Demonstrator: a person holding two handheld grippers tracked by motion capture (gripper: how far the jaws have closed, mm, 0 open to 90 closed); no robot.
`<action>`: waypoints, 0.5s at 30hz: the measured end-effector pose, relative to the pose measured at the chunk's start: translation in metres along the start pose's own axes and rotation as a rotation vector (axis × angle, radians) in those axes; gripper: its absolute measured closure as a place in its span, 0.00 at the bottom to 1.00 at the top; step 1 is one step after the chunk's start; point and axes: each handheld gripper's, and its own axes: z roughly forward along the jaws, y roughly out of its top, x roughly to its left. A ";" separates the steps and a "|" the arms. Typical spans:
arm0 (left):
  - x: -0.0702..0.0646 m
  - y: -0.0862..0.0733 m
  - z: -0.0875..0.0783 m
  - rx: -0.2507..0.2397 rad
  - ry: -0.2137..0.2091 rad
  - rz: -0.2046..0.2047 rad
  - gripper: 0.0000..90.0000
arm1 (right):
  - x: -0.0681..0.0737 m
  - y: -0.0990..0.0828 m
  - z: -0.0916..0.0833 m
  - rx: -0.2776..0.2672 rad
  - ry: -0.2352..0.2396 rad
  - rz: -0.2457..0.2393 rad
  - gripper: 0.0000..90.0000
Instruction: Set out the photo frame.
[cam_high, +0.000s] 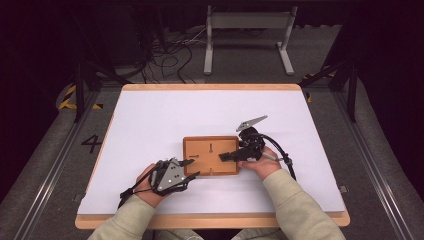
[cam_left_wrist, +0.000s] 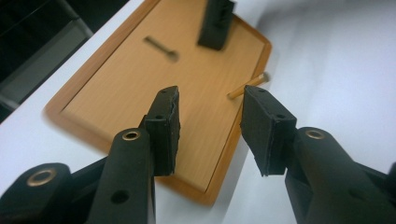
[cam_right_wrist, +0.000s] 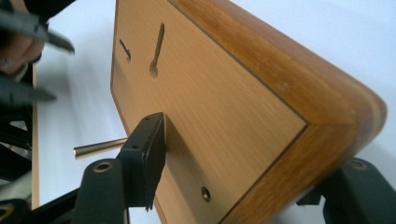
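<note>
Wooden board (cam_high: 210, 155) lies flat, long axis left-right; right gripper (cam_high: 226, 156) jaws clamp its edge, left gripper (cam_high: 191, 168) jaws part-open, empty.

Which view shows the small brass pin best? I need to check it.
The right gripper view: the brass pin sticks out sharp and near by the wooden board. The left gripper view shows it blurred; the high view shows it tiny.

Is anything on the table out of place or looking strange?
Mostly no. The wooden board lies flat, its back up, showing keyhole slots. One thing stands out: a thin brass-coloured rod juts sideways from the board's edge near the person.
</note>
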 end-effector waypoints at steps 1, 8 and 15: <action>0.002 -0.002 -0.004 -0.004 0.004 -0.024 0.63 | 0.002 0.000 -0.001 0.000 -0.005 -0.012 0.45; 0.012 -0.014 -0.022 -0.027 0.027 -0.108 0.61 | 0.017 -0.002 -0.008 0.019 -0.055 -0.143 0.48; 0.020 -0.021 -0.026 -0.037 0.063 -0.173 0.60 | 0.036 -0.009 -0.016 0.039 -0.126 -0.291 0.53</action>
